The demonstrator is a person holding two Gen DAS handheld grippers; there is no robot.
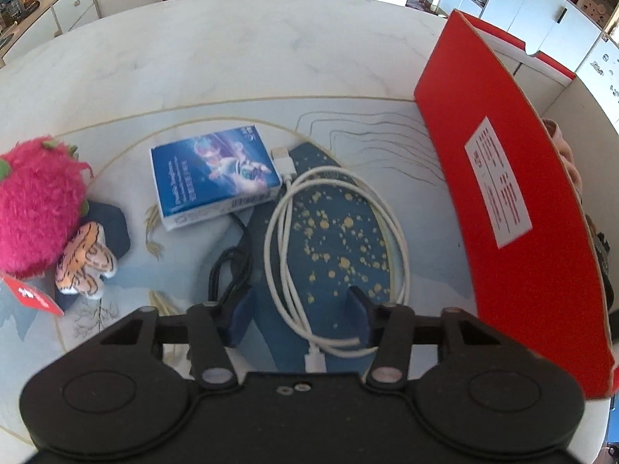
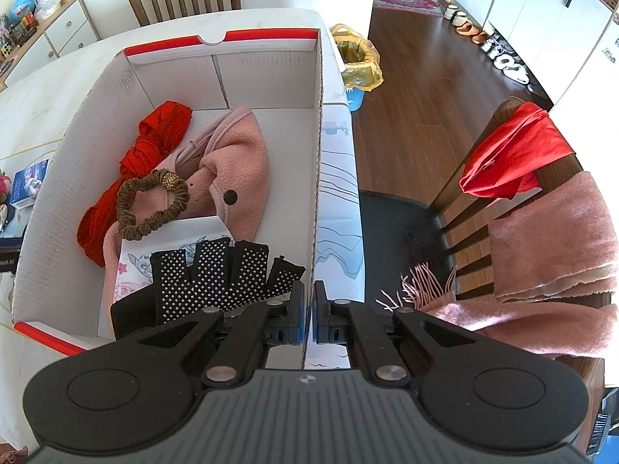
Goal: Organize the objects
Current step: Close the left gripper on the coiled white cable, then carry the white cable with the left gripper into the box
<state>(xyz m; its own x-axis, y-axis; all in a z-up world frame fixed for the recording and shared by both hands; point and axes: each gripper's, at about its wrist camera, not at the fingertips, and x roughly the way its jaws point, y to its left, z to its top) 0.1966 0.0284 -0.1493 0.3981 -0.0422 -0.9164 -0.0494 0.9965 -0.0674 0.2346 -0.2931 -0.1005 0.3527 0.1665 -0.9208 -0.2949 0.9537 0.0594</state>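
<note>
Sorting looks partly done: the red-and-white cardboard box [image 2: 116,89] holds a pink fleece hat [image 2: 236,162], red cloth [image 2: 154,135], brown scrunchie [image 2: 151,205] and black studded gloves [image 2: 216,270]. Left tongs [image 1: 300,315] gape wide over a coiled white cable [image 1: 336,228] on the bench [image 1: 232,50]; right tongs [image 2: 309,315] pinch the box wall. A blue tissue pack [image 1: 214,176], its print unreadable, and a pink plush toy [image 1: 38,208] remain.

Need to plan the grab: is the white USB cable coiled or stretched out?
Coiled: the white USB cable lies in loose loops on the mat, between the open left gripper fingers.
</note>
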